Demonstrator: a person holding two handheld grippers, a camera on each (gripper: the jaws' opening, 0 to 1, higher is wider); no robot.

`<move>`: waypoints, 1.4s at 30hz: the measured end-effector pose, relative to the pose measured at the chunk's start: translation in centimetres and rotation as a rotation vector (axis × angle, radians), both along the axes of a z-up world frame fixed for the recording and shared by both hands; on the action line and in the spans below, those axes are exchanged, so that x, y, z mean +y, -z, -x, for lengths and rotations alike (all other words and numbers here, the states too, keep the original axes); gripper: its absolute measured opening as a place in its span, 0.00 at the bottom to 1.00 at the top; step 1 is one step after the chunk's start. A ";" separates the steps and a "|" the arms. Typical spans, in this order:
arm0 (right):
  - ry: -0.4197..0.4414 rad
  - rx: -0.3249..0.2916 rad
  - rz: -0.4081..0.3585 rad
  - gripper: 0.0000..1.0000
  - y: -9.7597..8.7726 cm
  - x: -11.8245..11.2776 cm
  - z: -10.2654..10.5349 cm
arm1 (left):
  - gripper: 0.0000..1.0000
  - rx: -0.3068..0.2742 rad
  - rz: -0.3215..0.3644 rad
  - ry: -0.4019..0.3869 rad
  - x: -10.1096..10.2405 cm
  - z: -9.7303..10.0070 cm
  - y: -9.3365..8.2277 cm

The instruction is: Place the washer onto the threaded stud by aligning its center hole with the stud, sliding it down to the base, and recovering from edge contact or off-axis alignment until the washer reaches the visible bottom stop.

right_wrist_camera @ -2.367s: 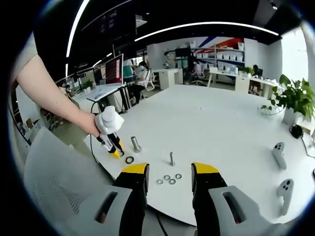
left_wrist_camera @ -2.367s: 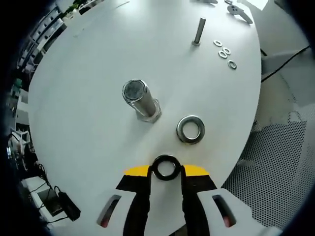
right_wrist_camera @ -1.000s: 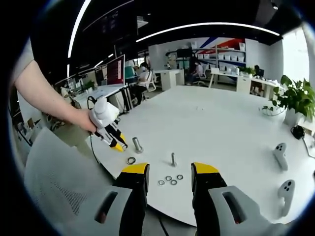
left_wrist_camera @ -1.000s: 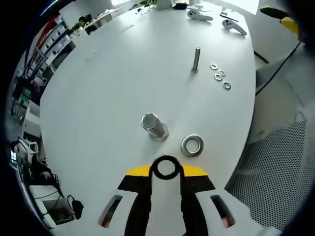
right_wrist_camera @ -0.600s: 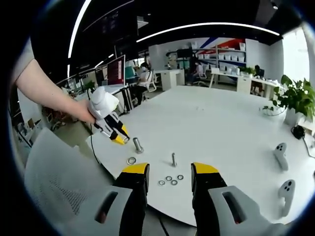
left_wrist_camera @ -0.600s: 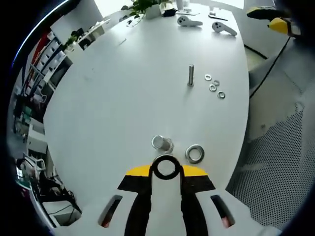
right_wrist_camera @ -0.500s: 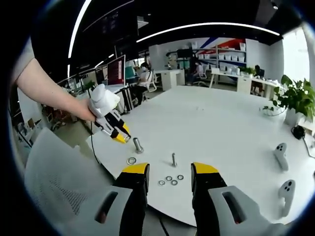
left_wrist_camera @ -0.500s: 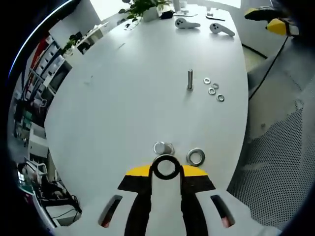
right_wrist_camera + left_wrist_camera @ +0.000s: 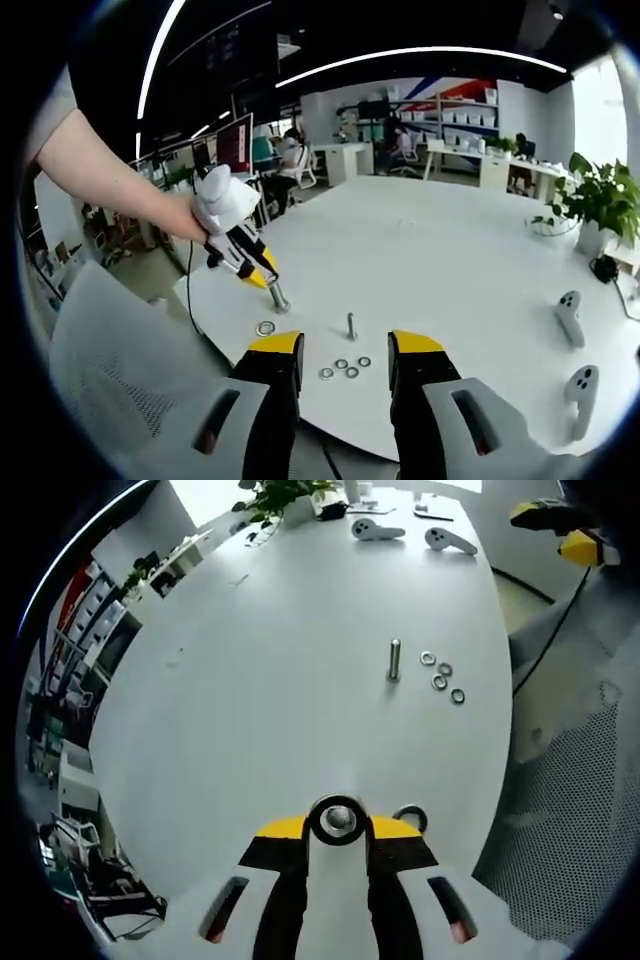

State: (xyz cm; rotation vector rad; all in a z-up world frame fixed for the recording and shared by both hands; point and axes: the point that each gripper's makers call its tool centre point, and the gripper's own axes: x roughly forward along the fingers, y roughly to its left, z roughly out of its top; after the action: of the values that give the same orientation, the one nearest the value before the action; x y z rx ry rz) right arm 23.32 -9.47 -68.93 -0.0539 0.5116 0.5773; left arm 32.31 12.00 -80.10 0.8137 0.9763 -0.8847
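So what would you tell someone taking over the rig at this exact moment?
Left tongs: shut on a dark washer, held right over the thick stud; the stud's top shows through the hole.
Right tongs: open, holding nothing, back at the table edge.
Spare washer lies beside the thick stud; four small washers lie by the thin stud.
Done: washer picked up and lined up.
Left: lower it to the base, release.
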 end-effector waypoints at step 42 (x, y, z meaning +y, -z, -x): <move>0.011 0.020 0.022 0.36 0.5 -0.3 0.0 | 0.19 0.103 -0.081 0.018 0.3 0.1 4.1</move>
State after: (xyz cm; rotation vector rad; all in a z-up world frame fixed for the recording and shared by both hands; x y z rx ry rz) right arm 23.32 -9.75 -69.41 -0.0661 0.5373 0.5619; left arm 32.21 12.28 -84.18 0.8534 1.1025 -0.9145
